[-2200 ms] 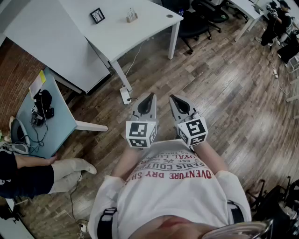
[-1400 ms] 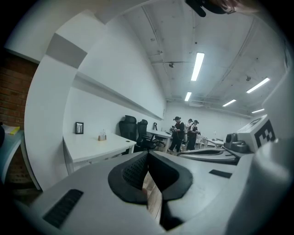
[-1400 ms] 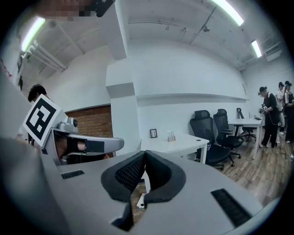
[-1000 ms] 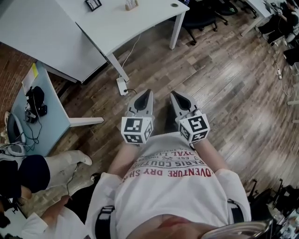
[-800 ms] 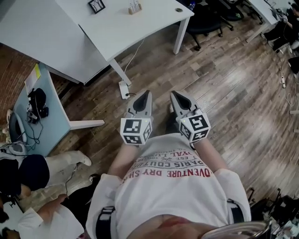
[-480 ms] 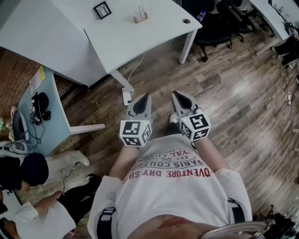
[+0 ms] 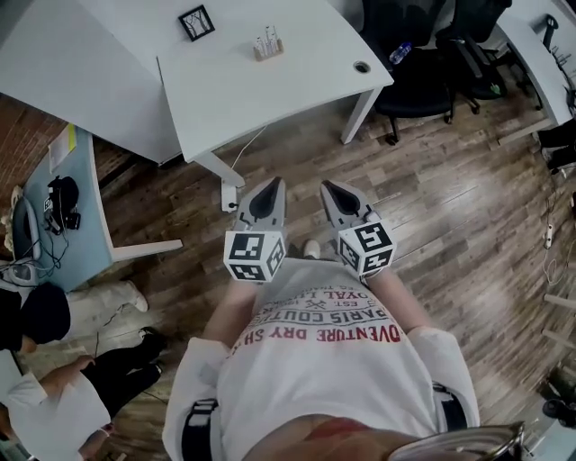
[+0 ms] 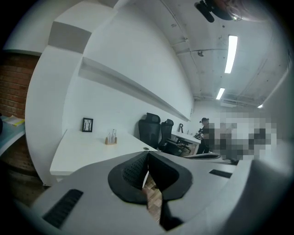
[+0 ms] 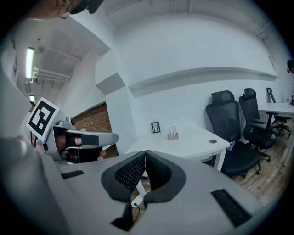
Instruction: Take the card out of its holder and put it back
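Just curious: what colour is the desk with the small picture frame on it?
The desk is white; the head view shows it best.

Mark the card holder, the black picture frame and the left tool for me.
card holder (image 7: 266, 48): head view, middle of the holder.
picture frame (image 7: 196, 22): head view, centre of the frame.
left tool (image 7: 273, 184): head view, tip of its closed jaws.

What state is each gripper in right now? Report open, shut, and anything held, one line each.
Left gripper: shut, holding nothing.
Right gripper: shut, holding nothing.
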Tool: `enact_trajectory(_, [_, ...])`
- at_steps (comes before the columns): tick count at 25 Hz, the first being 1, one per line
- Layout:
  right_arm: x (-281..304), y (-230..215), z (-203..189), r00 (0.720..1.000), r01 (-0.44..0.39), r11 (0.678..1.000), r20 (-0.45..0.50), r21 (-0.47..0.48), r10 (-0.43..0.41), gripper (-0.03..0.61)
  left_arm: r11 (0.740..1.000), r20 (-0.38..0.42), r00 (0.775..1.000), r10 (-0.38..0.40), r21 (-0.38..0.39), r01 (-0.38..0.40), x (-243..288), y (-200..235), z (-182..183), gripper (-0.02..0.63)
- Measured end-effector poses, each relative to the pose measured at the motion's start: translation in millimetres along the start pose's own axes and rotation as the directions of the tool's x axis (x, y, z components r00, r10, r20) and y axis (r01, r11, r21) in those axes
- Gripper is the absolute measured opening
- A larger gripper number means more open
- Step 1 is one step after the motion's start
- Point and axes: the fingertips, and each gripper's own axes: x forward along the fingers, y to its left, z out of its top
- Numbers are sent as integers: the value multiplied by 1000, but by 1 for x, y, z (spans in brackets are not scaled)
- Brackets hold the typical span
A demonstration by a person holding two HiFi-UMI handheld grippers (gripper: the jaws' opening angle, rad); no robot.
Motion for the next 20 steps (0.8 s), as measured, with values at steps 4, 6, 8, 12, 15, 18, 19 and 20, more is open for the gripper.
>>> enact_trajectory(4, [12, -21, -12, 999, -19, 1000, -37, 13, 20, 25, 999, -24, 999, 33, -10, -33, 24, 6, -4, 25])
enact_trajectory(6, [20, -33, -13, 999, -20, 1000, -41, 12, 20, 25, 999, -29, 999, 44, -15, -45, 37, 12, -3, 25])
enact_trajectory(8, [30, -47, -11, 999, -14, 1000, -39, 17, 14, 25, 999, -30, 998, 47, -9, -47, 52, 17, 0, 25])
enact_trajectory(12, [54, -76, -5, 999, 1, 1000, -47, 28, 1, 25, 999, -35, 999, 40, -1, -40, 88, 28, 7, 25])
enact_trajectory(15, [81, -96, 3, 998, -2, 1000, -59, 25, 4, 25, 999, -40, 999, 34, -15, -34, 123, 44, 14, 25])
enact_trajectory(18, [111, -118, 15, 998, -9, 1000, -69, 28, 11, 25, 999, -39, 999, 25, -27, -26, 160, 60, 26, 25])
enact_trajectory(19, [123, -127, 21, 997, -14, 999, -71, 38, 16, 25, 999, -37, 999, 23, -26, -23, 173, 65, 31, 25])
enact_trajectory(20, [135, -135, 28, 997, -18, 999, -70, 46, 22, 25, 1000, -33, 999, 20, -23, -21, 186, 72, 38, 25])
